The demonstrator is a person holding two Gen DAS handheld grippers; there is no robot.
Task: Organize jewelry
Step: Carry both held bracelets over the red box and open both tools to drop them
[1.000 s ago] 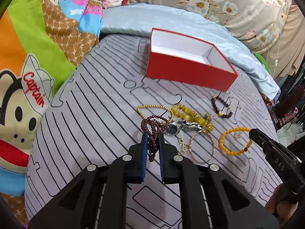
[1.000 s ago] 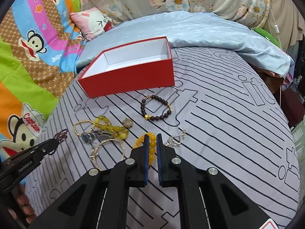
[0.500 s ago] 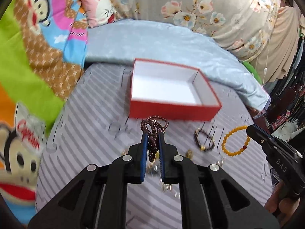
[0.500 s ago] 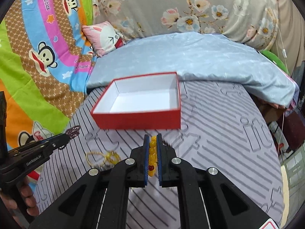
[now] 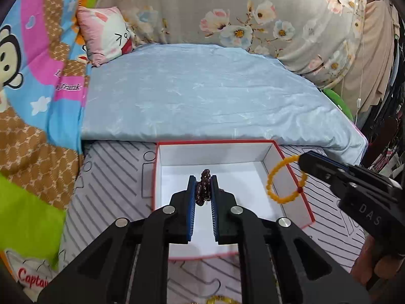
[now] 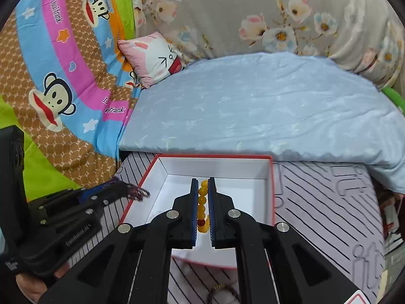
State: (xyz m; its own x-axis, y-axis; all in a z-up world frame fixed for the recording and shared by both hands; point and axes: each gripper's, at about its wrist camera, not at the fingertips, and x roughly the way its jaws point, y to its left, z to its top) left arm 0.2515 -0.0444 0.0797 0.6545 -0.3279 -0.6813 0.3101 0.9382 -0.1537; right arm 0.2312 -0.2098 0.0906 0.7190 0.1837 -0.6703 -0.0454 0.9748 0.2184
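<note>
Red box (image 5: 296, 174) below two claws: left claw (image 5: 203, 190) pinching one maroon bracelet (image 5: 203, 186), right claw (image 6: 202, 200) pinching one yellow bracelet (image 6: 202, 202).

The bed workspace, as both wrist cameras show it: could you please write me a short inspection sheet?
Surface: grey striped bedcover, blue quilt behind it.
Job's things: red box open, white inside, nothing lying in it yet; dark bead bracelet and yellow bead bracelet held over it.
Clutter: another dark bracelet and a gold piece on the cover, near the cameras.
Grippers: left gripper shut on the dark beads; right gripper shut on the yellow beads.
Cables: a white cord hanging at the right.
Surroundings: cartoon blanket, pink pillow, floral sheet.
</note>
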